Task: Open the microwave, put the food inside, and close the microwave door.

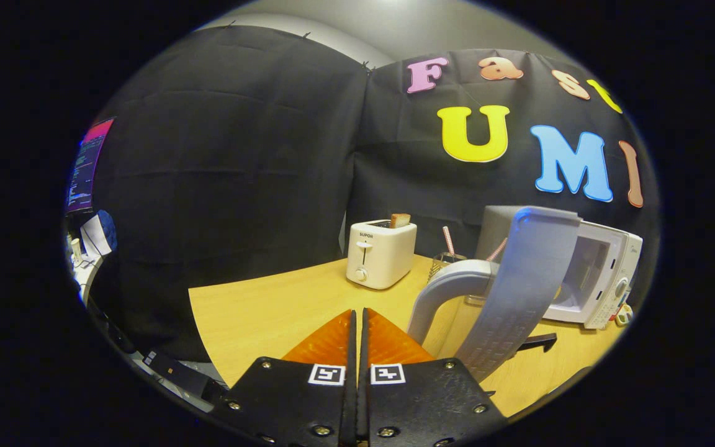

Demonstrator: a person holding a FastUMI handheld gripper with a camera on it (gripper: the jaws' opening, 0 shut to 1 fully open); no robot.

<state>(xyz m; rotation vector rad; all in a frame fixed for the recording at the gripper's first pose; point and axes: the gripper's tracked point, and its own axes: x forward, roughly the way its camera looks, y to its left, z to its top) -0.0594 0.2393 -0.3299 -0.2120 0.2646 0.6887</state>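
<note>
White and boxy, the microwave (602, 279) sits on the wooden table (258, 316) to the right of and beyond the fingers, against the black cloth wall, with its door (522, 282) swung wide open toward the camera so that the pale cavity shows behind it. That door is grey, seen nearly edge-on, and carries a curved grey handle (441, 292) that arches out just ahead and to the right of the fingertips. One control knob shows on the microwave's front panel. One cream toaster (381, 252) stands farther back, left of the microwave, with a single slice of toast (400, 220) poking from its slot. A glass holding two striped straws (449, 241) stands between toaster and door. The gripper (357, 320) has its two fingers pressed together, holding nothing, just left of the door handle.
</note>
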